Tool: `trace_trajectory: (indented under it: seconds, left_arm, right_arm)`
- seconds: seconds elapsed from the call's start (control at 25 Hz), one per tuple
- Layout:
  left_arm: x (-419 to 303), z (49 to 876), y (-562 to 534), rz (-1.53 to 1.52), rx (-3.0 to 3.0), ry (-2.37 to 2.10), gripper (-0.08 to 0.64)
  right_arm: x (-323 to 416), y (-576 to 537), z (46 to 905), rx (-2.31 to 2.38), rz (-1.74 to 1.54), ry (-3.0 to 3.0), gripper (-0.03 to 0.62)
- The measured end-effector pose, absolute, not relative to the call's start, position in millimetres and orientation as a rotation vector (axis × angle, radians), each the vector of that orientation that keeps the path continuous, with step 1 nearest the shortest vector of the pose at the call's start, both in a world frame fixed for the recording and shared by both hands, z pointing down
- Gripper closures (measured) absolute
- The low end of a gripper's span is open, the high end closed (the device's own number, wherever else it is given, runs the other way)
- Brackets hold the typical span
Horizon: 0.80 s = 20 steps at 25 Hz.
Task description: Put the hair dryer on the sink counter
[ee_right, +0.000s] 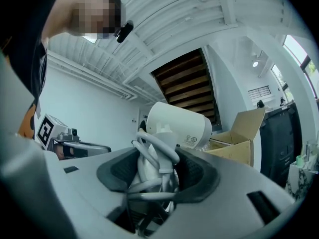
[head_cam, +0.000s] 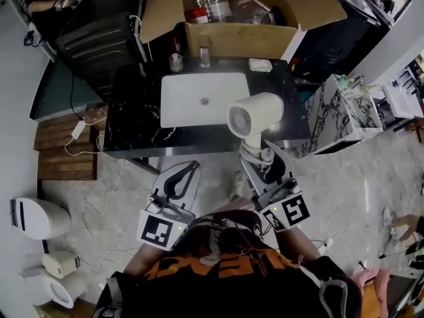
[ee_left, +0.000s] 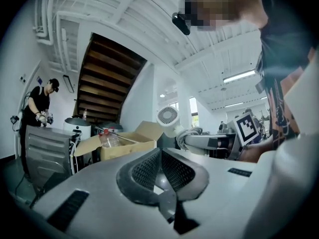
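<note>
Found white plastic hair dryer (head_cam: 255,114) clamped by its cord-wrapped handle in right gripper (head_cam: 260,152), raised over front edge of black marble sink counter (head_cam: 136,114), presumably for lowering. Noted left gripper (head_cam: 179,181) closed and empty, short of counter.

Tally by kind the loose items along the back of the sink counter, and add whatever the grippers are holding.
Small containers: 2
Pale block: 1
Hair dryer, clamped in the right gripper: 1
Left gripper, shut on nothing: 0
Total: 4
</note>
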<state>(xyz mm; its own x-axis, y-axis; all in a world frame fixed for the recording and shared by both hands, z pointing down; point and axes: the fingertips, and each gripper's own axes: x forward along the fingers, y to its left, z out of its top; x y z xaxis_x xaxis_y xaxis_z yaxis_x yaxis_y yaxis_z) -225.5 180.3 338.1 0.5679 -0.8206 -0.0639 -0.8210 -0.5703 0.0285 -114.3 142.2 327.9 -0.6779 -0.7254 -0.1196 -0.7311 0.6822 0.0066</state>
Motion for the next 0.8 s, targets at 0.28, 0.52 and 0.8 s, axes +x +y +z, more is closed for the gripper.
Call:
trace_trajectory:
  seconds: [0.28, 0.52, 0.8]
  left_arm:
    - [-156.5, 323.9, 54.4, 0.124, -2.768, 1.535, 0.528]
    - [-80.7, 314.5, -44.3, 0.074, -2.775, 1.504, 0.528]
    - [-22.6, 326.9, -112.3, -0.018, -2.81, 1.481, 0.528]
  right_arm:
    - [-50.6, 15.6, 323.4, -1.141, 0.091, 2.83, 0.357]
    - [11.1, -79.8, 319.5, -1.145, 0.032, 2.799, 0.357]
    - [59.0, -149.1, 338.0, -1.152, -0.021, 2.782, 0.356]
